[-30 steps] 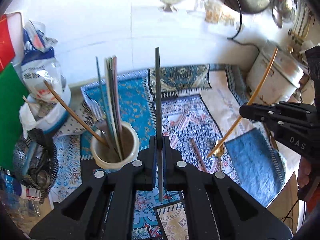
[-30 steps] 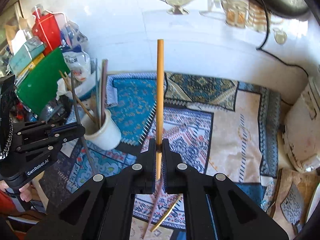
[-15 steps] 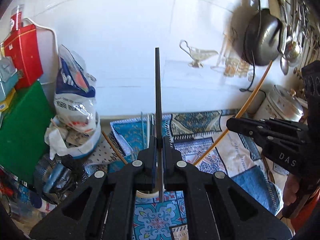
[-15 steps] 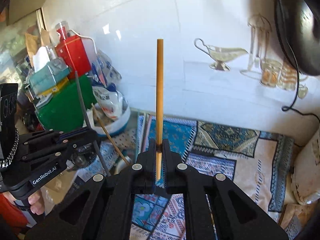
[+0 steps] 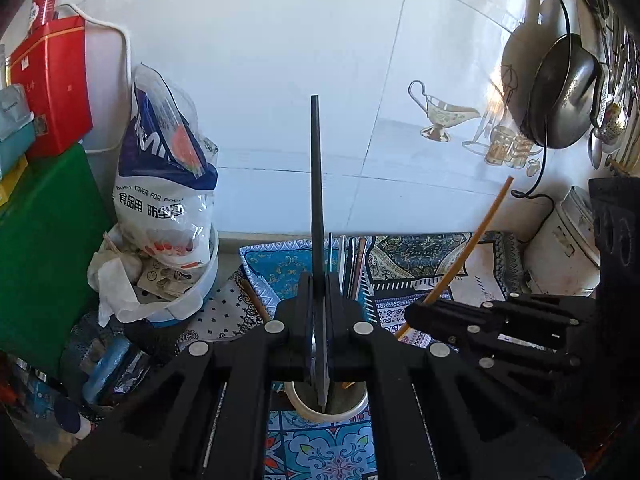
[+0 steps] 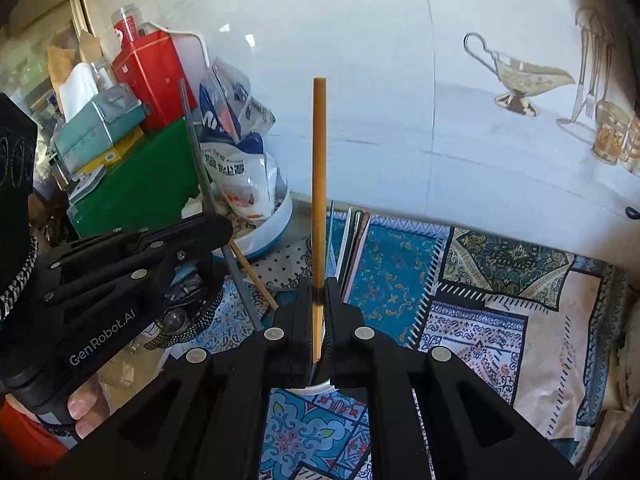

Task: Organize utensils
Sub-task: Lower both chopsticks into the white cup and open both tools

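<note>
My left gripper is shut on a black chopstick held upright, its lower tip over the white utensil cup. My right gripper is shut on a wooden chopstick, also upright, with the cup's rim just below the jaws. Several chopsticks stand in the cup behind the fingers. The right gripper shows in the left wrist view close on the right; the left gripper shows in the right wrist view close on the left.
A patterned cloth covers the counter. A white bowl with a plastic bag, a green board and a red tin crowd the left. A rice cooker and a hanging pan are at the right. The tiled wall is behind.
Both grippers tilted up to hold their chopsticks upright and moved over the cup, which now lies under the jaws. The two grippers have come closer together.
</note>
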Motion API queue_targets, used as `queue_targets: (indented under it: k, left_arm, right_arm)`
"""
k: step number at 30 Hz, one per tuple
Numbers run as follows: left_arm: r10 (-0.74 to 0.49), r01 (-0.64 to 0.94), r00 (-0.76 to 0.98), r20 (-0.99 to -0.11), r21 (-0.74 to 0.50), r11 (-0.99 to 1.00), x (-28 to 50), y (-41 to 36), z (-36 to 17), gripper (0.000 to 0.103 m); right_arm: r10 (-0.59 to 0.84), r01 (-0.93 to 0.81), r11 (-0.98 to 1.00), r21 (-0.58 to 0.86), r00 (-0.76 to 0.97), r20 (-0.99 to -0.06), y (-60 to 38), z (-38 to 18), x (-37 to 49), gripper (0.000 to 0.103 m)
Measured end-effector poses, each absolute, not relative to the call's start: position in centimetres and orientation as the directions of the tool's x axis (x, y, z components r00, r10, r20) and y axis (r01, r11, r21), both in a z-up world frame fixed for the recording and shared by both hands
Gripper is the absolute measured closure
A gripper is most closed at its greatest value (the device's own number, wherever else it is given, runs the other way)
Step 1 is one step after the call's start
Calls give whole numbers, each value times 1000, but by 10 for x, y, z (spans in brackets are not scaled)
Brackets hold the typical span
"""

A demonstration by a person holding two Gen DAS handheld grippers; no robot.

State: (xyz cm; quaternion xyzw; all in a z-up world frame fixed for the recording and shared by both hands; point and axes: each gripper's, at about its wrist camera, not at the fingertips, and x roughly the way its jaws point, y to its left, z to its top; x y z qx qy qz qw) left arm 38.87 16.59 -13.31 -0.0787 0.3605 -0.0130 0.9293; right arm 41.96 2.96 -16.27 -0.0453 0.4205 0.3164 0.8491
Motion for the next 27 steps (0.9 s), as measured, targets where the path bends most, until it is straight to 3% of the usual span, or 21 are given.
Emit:
queue_targets:
  k: [14,19,27]
  left_arm:
    - [-134,4,604,-786,-165,986,407,171,-197,100]
    - [-139,1,580,-803,-170,985,411,172,-200,100]
    - [-105,-7,614,-783,-138,990,407,170,-179,96]
  right_arm:
    - [410,-537,820,199,308,-859,43,-222,441,97]
    - [395,-522,831,195,305,-866,45,-221,446,97]
    - [388,-526,836,156,365,-847,32,-203,442,87]
